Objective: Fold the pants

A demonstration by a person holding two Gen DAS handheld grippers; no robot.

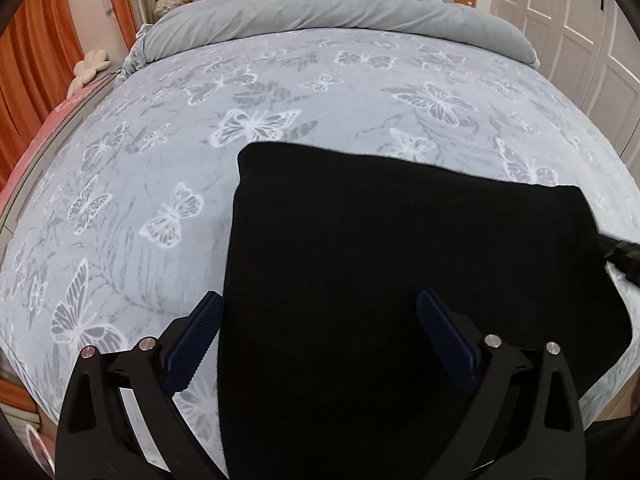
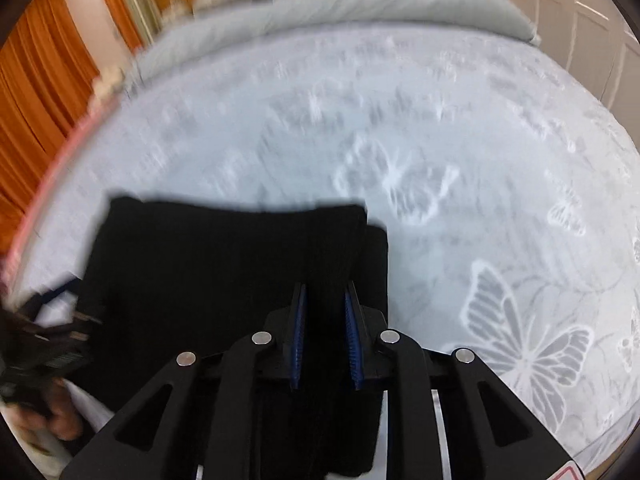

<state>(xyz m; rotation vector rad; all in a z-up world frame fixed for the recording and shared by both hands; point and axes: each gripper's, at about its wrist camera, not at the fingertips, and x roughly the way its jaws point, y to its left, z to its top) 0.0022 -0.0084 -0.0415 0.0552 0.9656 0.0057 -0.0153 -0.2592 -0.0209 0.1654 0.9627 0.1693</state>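
Both fingers [image 2: 352, 320] pinch pants [image 2: 224, 280] between them.

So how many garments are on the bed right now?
1: black pants, folded, near the bed's front edge. The right tool grips them; the left tool is open. Anything underneath is hidden.

The left gripper [image 1: 320, 320] has its two fingers spread wide apart, with the blue pads [image 1: 196, 336] facing each other across a large gap. The right gripper [image 2: 326, 312] has its fingers close together, pinching black cloth between the blue pads [image 2: 299, 332]. Both grippers point forward and slightly down.
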